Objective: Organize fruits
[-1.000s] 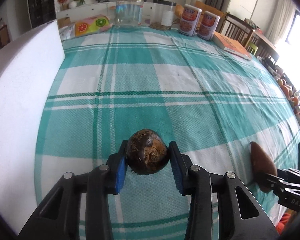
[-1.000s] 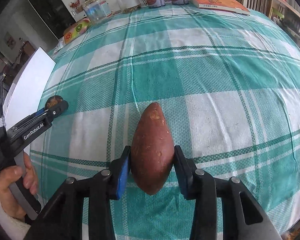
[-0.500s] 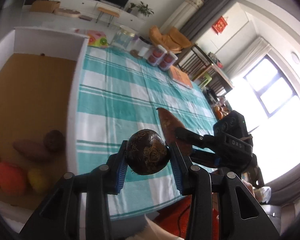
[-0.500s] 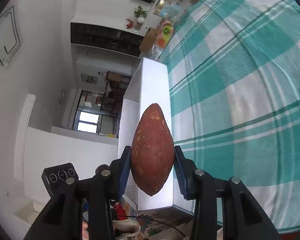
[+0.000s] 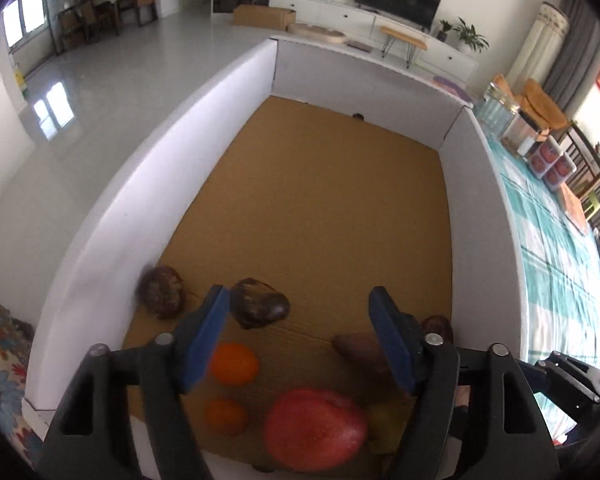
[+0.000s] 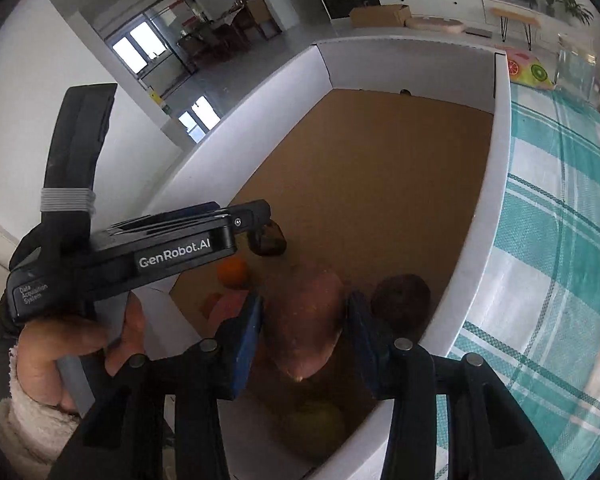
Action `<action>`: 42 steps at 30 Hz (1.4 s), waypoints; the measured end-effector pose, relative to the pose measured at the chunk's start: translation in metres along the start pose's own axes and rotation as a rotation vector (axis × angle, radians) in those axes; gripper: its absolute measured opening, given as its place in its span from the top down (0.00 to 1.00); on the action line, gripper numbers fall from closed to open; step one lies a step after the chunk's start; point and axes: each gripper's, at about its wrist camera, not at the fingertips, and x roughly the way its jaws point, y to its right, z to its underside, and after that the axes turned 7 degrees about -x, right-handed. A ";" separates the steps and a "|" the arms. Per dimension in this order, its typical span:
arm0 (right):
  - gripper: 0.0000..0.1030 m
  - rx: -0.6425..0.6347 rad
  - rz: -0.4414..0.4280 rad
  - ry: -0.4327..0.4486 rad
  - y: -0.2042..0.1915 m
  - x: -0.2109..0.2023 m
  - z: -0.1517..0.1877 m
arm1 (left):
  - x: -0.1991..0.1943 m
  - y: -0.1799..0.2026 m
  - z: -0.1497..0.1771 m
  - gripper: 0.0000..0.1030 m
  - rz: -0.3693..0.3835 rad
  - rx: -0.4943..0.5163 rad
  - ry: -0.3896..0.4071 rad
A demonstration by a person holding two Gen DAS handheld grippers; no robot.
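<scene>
Fruits counted in box [image 5: 188, 152]: two oranges [image 5: 234, 363], one mango [image 5: 316, 430]. Both tools' jaws were opening, nothing clamped: left tool [image 5: 300, 338], right tool [image 6: 302, 332].

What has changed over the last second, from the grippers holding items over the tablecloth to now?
Both grippers swung from the tablecloth to over the white-walled box. The left gripper is opening; its dark brown round fruit now lies in the box. The right gripper is opening around the sweet potato. The fruits already in the box stayed put.
</scene>
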 end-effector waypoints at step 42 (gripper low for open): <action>0.00 0.013 0.373 0.071 -0.043 -0.074 0.010 | -0.092 -0.008 0.030 0.14 -0.209 0.080 0.234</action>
